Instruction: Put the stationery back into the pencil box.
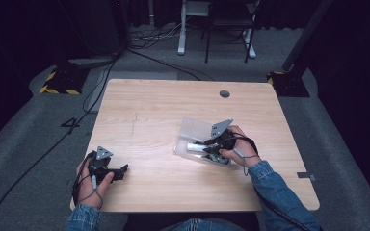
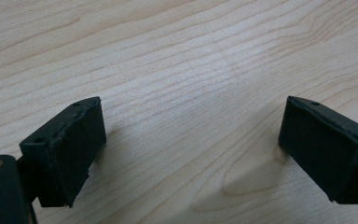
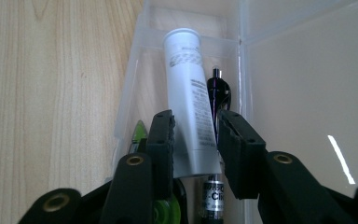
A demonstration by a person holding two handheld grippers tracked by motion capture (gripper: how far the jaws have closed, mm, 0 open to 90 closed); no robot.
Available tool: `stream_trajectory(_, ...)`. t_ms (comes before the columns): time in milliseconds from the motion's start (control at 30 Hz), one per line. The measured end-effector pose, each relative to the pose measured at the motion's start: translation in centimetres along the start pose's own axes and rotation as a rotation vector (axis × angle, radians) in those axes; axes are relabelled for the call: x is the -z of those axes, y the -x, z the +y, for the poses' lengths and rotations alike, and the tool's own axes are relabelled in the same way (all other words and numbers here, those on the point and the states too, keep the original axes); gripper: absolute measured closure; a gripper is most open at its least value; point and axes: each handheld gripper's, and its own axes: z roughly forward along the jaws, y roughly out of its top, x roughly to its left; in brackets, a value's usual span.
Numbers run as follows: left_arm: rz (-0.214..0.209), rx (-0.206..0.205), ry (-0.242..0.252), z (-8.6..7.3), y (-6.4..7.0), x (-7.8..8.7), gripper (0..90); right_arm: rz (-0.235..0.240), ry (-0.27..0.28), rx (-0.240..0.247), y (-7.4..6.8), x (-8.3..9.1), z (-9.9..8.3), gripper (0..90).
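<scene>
Jaws of the right gripper (image 3: 195,140) close around a white tube (image 3: 189,98) in the box (image 3: 298,84), centre frame; left gripper (image 2: 191,140), lower left, gapes empty over the table (image 2: 177,56).

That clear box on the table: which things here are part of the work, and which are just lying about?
In the work:
- clear box, lid open
- white tube between the right gripper jaws
- black pen and a green item in the box

Lying about:
- left gripper, open over bare table
- floor cables
- chair

Wooden table (image 1: 164,106), grey carpeted floor (image 1: 347,144)
</scene>
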Motion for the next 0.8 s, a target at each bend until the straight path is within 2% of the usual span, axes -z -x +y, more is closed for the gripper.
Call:
stream_trajectory(233,0.0,-0.001,-0.001,0.0,-0.01,0.01,7.5,0.005,0.005,0.006,-0.13,0.19,0.1,67.8)
stream_trajectory(567,0.0,-0.001,0.0,0.0,-0.01,0.0,7.5,0.015,-0.005,0.012,-0.29,0.5,0.12,81.2)
stream_trajectory(800,-0.001,-0.001,0.0,0.0,-0.01,-0.01,7.5,0.022,0.002,-0.017,-0.14,0.62,-0.03,82.5)
